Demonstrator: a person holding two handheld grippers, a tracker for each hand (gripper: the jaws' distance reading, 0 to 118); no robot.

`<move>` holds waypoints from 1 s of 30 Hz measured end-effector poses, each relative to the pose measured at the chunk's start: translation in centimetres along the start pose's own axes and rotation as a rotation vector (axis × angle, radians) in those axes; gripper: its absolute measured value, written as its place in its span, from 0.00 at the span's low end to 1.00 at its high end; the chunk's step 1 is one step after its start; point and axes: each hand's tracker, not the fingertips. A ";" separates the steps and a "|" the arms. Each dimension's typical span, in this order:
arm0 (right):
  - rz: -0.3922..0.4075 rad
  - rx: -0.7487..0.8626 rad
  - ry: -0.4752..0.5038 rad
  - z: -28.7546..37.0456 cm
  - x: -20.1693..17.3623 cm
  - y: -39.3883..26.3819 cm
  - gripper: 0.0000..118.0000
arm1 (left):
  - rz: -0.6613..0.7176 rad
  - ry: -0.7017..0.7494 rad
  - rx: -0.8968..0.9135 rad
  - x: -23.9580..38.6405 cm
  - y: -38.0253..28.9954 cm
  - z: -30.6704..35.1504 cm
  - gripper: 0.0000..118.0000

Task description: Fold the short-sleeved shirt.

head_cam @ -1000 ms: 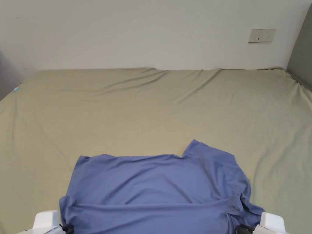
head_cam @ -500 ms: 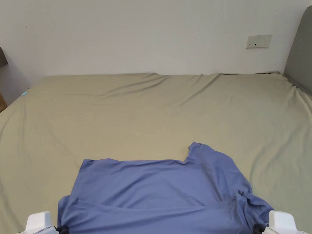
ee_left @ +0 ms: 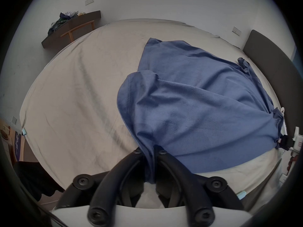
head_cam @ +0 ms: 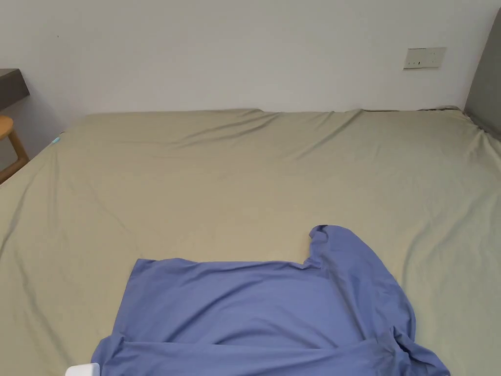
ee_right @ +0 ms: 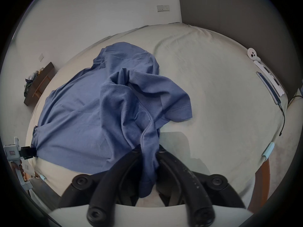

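- The bed [head_cam: 244,186] is spread ahead of both tools.
- The shirt [head_cam: 254,303] is laid ahead of them, its near edge stretched crosswise between them.
- The left tool [ee_left: 150,150] is clenched on one end.
- The right tool [ee_right: 148,148] is clenched on the other.

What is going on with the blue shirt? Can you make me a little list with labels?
shirt: blue short-sleeved shirt, partly spread, rumpled on the person's right side
surface: bed with a tan sheet
left gripper: shut on the shirt's near edge
right gripper: shut on bunched cloth at the near edge
sleeve: lies loose on the sheet
fold: not yet made
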 end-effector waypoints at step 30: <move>0.321 0.968 -0.051 21.2 -14.9 12.3 0.01 | -0.110 -0.046 1.054 12.3 10.1 20.2 0.00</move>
